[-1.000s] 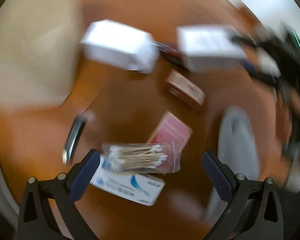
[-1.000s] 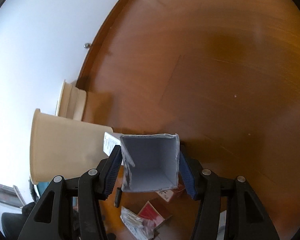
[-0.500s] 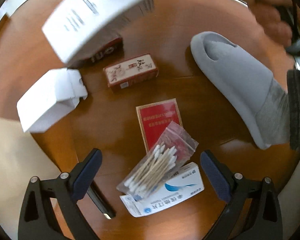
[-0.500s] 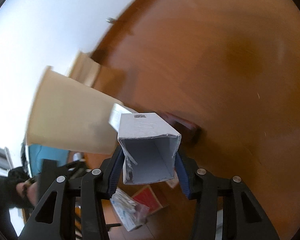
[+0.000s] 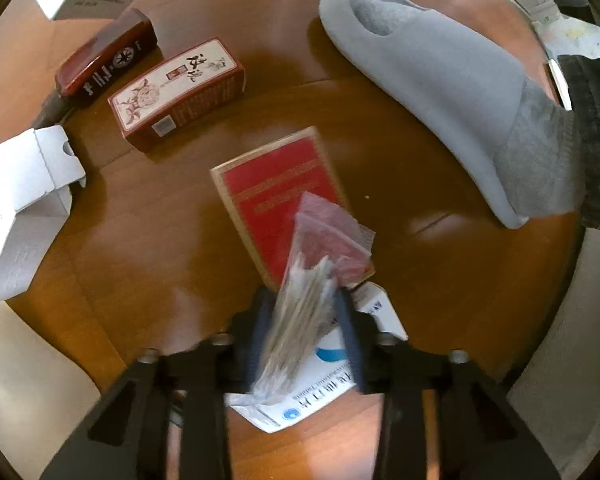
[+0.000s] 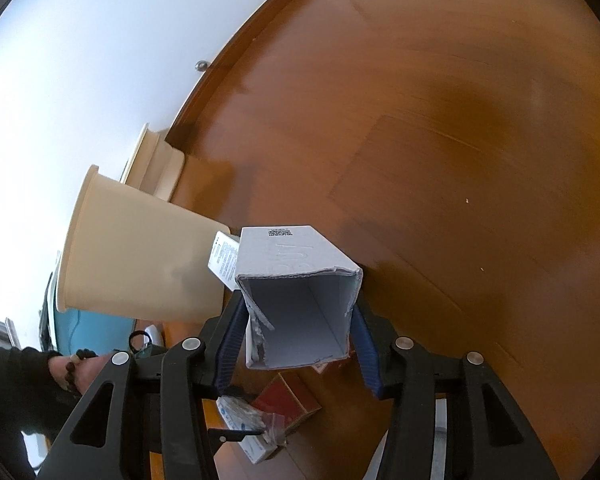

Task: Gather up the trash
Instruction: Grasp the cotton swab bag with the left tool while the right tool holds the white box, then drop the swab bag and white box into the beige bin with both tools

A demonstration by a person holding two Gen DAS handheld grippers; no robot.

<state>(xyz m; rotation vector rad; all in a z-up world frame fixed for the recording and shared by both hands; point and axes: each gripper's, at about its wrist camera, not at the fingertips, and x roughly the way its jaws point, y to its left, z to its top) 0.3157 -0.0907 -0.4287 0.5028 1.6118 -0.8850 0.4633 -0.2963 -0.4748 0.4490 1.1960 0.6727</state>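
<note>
My left gripper is shut on a clear bag of cotton swabs, just above a blue-and-white medicine box and a flat red box on the wooden floor. My right gripper is shut on an open white carton and holds it up off the floor, beside a beige trash bin. The swab bag and the boxes also show low in the right wrist view.
In the left wrist view, a brown patterned box, a dark red case and an open white carton lie on the floor. A foot in a grey slipper stands at right. A beige lid leans by the wall.
My left gripper has dropped toward the floor and closed on the bag of cotton swabs. My right gripper still holds the white carton and has swung a little by the bin.
</note>
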